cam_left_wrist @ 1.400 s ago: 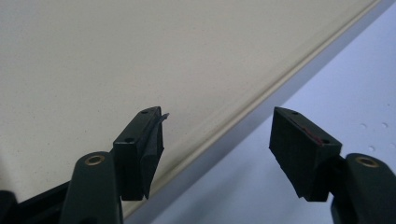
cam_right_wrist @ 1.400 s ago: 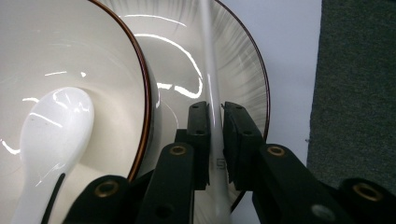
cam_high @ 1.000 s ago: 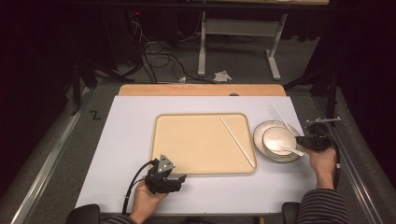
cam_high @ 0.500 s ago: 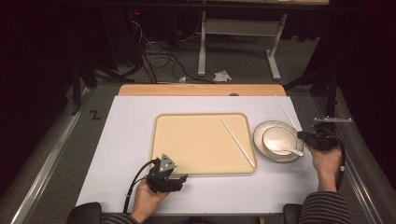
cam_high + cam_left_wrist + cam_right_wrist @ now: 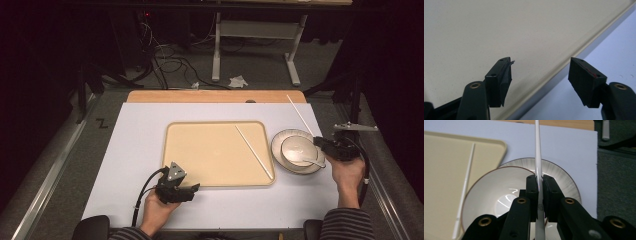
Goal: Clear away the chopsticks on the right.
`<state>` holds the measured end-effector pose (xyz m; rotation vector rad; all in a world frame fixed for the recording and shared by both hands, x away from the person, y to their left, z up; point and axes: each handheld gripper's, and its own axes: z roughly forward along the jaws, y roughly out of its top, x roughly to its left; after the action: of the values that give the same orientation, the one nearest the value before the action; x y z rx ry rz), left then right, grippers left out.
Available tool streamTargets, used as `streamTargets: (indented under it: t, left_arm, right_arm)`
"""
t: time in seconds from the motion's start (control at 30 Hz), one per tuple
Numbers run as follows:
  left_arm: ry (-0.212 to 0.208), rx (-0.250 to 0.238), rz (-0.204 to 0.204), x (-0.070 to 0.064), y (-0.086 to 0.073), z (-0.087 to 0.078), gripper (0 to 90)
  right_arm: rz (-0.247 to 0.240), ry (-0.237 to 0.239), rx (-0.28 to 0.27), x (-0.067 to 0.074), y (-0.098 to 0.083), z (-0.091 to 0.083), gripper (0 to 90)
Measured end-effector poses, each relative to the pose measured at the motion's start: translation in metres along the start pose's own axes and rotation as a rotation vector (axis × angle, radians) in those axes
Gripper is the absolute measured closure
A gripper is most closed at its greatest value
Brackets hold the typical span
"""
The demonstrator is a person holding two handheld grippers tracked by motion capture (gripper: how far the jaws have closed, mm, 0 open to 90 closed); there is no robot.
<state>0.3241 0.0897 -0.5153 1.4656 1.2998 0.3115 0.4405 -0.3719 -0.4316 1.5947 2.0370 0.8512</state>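
Right gripper [image 5: 539, 185] clamped on white chopstick [image 5: 537, 157]; stick ran forward past jaw tips, likely gripped low for reach. Directly beneath jaws: bowl [image 5: 496, 195] nested on plate [image 5: 564, 182]. Farther off jaws' left: second chopstick [image 5: 466, 185] lying diagonal in tray [image 5: 439, 170], probably destination for pair. Left gripper [image 5: 540, 72] jaws apart, nothing between, straddling tray rim [image 5: 559, 68], apparently idle.

In the right gripper view, the thin white chopstick [image 5: 537, 157] we hold runs off the top edge, its lower end hidden behind the black jaws. The cream bowl's [image 5: 499, 185] near rim is covered, perhaps touching them.
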Motion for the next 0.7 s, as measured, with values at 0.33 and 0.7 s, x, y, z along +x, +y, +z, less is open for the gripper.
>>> streamTargets:
  t: [0.33, 0.7]
  left_arm:
    - [0.002, -0.025, -0.032, 0.005, 0.005, 0.0, 35.3]
    - [0.01, -0.045, -0.058, 0.013, 0.013, 0.0, 35.5]
  right_arm:
    - [-0.033, 0.035, -0.057, 0.016, 0.006, -0.014, 85.6]
    - [-0.089, 0.089, -0.081, 0.042, 0.009, -0.023, 85.6]
